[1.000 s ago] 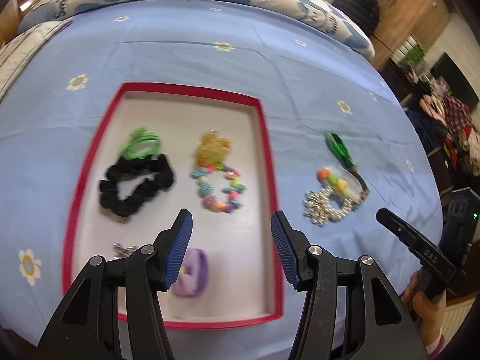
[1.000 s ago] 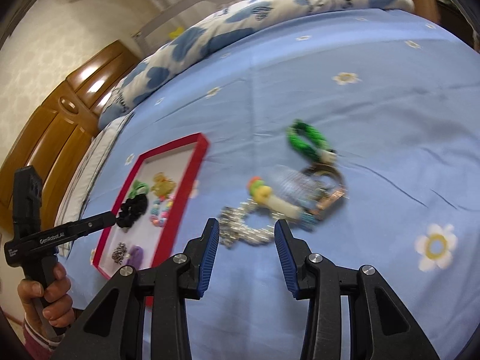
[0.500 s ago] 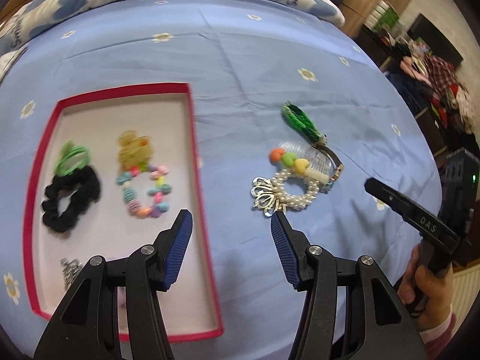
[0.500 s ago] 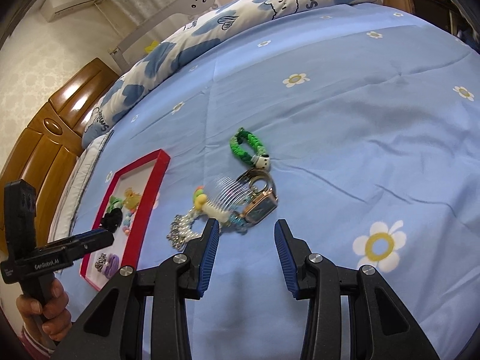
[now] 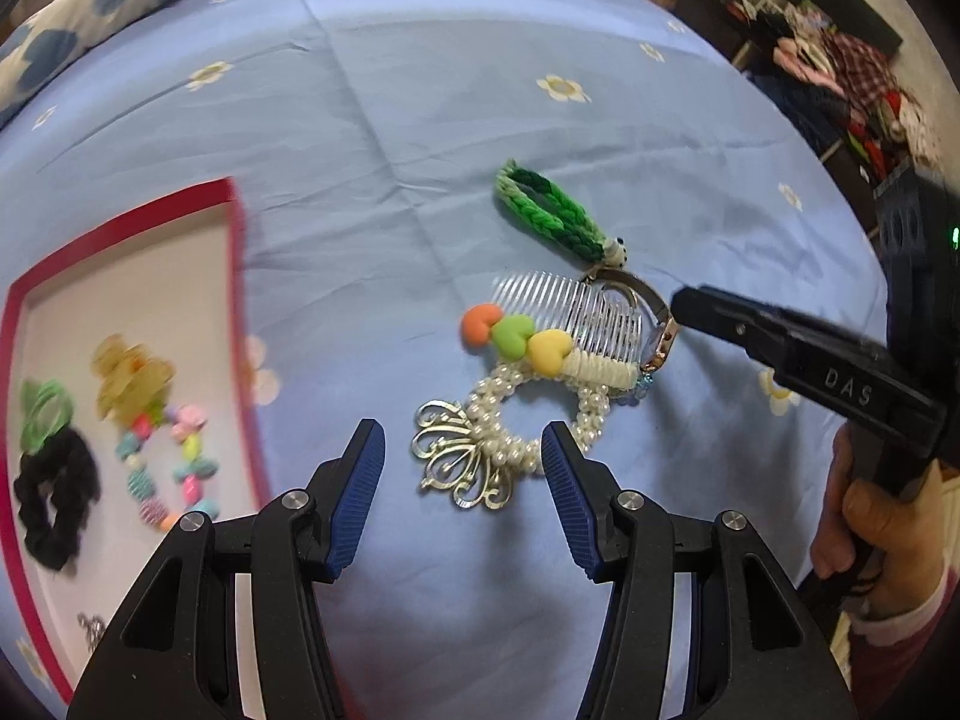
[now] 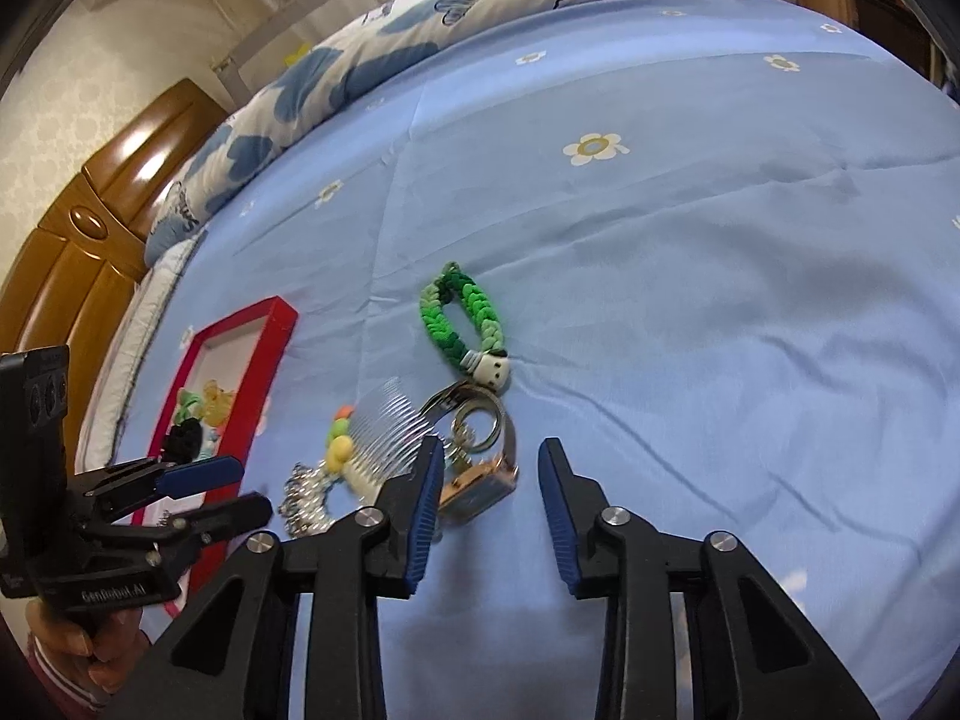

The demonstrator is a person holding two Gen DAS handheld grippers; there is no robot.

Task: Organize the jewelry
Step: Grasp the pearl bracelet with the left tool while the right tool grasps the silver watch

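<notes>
On the blue flowered bedsheet (image 5: pixel 420 120) lies a small heap: a pearl bracelet (image 5: pixel 510 414) with a silver ornament, a clear comb (image 5: pixel 570 312) with three coloured hearts, a rose-gold watch (image 6: pixel 480 483) and a green braided bracelet (image 6: pixel 462 324). My left gripper (image 5: pixel 462 456) hovers open above the pearl bracelet, whose ornament shows between its blue pads. My right gripper (image 6: pixel 485 462) is low over the watch with its jaws closing. The watch lies between them beside the left pad, and the right pad stands clear of it.
A red-rimmed tray (image 5: pixel 240 300) at the left holds a black scrunchie (image 5: pixel 54 492), a green hair tie (image 5: pixel 42 414), a yellow clip (image 5: pixel 129 372) and a coloured bead bracelet (image 5: pixel 174 468). A blue-patterned pillow (image 6: pixel 420 30) and wooden headboard (image 6: pixel 90 222) lie beyond. Clothes clutter the floor off the bed's right side.
My left gripper has swung from over the tray rightward to the pearl bracelet. My right gripper has come down and forward onto the watch, and its jaws have narrowed.
</notes>
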